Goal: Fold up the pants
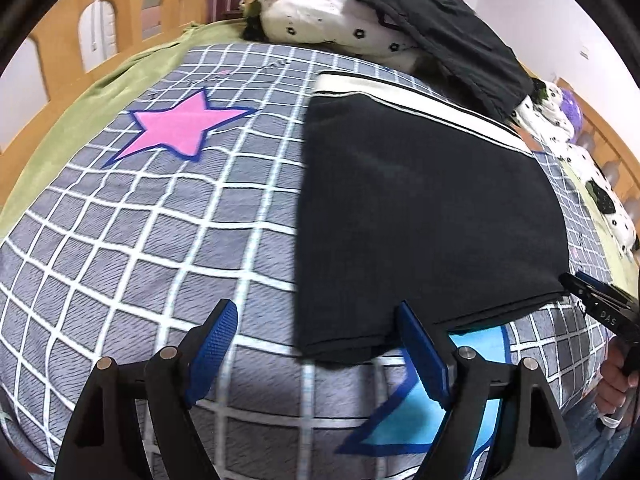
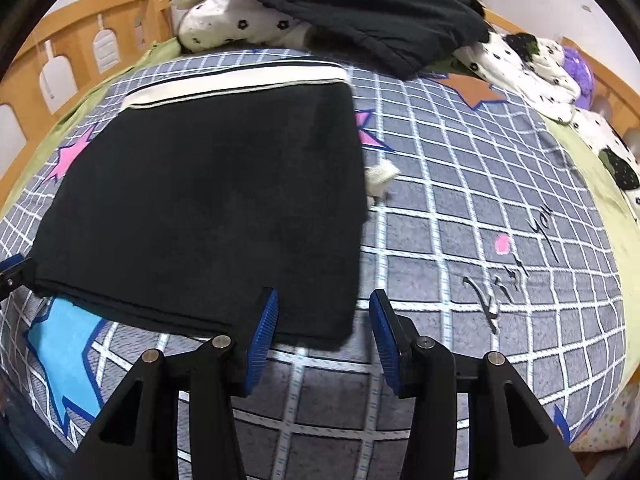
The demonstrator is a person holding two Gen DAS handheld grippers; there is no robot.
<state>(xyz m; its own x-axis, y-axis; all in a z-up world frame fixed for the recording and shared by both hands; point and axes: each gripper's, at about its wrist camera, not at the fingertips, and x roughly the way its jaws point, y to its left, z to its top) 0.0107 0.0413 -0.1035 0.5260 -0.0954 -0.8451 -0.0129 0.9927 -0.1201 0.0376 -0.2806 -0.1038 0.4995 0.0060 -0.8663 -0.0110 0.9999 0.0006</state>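
We count one folded black pants (image 1: 424, 216) with a white waistband, flat on the bed (image 1: 120, 248), and a second dark garment (image 2: 360, 12) piled on the spotted bedding (image 2: 224, 20) behind. A grey checked cover with stars spreads under them; wooden rails (image 2: 80, 40) ring the bed. Our left gripper (image 1: 316, 352) tilts down, jaws wide and empty. Our right gripper (image 2: 324, 340) tilts down with narrower jaws straddling the pants' near corner, not pressing.
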